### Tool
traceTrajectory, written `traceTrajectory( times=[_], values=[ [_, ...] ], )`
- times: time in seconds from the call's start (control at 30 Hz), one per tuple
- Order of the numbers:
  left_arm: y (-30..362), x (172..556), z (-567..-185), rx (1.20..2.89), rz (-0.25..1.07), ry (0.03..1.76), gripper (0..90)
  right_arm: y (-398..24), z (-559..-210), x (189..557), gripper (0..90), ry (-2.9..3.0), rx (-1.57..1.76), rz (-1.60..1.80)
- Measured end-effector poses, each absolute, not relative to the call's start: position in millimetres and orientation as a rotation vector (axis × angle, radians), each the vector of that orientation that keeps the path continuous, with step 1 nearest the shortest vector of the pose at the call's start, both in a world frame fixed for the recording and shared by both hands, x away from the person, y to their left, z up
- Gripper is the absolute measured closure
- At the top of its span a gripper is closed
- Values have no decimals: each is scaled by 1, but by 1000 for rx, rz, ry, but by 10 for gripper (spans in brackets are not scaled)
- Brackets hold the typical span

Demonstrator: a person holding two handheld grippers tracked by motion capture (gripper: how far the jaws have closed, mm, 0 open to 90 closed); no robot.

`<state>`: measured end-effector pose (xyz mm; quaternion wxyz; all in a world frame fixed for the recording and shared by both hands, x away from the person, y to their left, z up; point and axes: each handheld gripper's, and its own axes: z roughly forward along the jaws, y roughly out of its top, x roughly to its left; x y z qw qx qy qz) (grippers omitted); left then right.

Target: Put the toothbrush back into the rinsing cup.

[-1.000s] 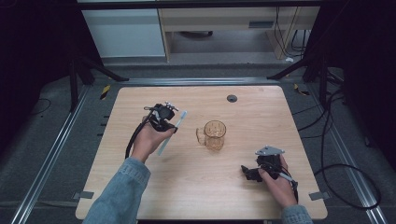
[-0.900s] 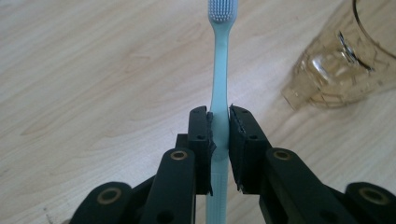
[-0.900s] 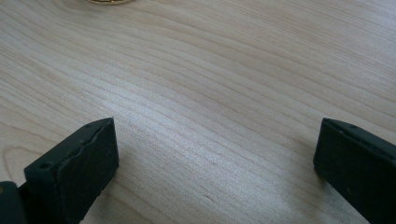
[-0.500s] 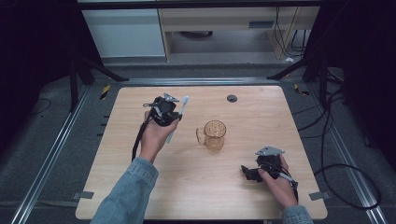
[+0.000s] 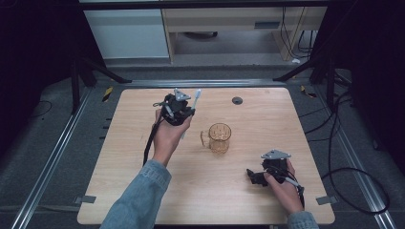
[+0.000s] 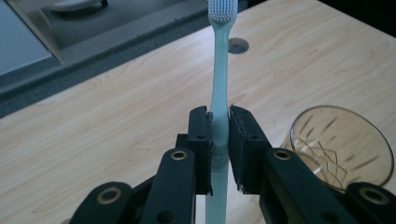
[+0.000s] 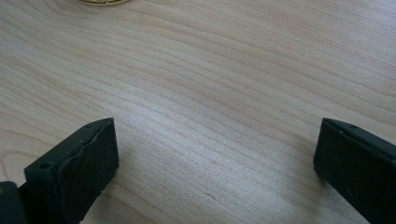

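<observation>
Left tool (image 5: 177,110) is clamped on the mint-green toothbrush (image 6: 219,84); in the left gripper view both black jaws press the handle from either side, bristle head pointing away from the hand.

Change over the last second: the left hand has carried the toothbrush from a spot on the table just left of the amber glass mug (image 5: 219,138) upward and farther from the person. The brush is now off the table, held left of and beyond the mug, head toward the far edge.

Mug has not shifted; it stands upright, handle to its left, nothing inside that I can make out. From the left gripper view its open rim (image 6: 343,148) sits just right of the jaws and lower.

Right tool (image 5: 258,176) rests on the table (image 5: 305,124), nearer the person than the mug and to its right, unchanged through the second. Its jaws stand wide apart with only bare wood between them.

Judgement: pickup is complete and the lift underway. Likely next step is swinging the brush over the mug and lowering it in, handle first or head first not yet decided by the pose.
</observation>
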<state>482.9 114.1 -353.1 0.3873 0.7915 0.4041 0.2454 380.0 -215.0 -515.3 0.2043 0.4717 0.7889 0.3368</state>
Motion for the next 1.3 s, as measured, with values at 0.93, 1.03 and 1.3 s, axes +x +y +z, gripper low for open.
traceTrajectory(
  times=[0.93,1.03,1.3],
  values=[
    [100,476,-352,1773,704,975,787,-215,-515,380,4,2201,1320,942],
    [99,474,-351,1746,728,961,788,-215,-515,380,4,2201,1317,942],
    [97,467,-348,1658,777,932,787,-215,-515,380,4,2203,1318,940]
  ],
)
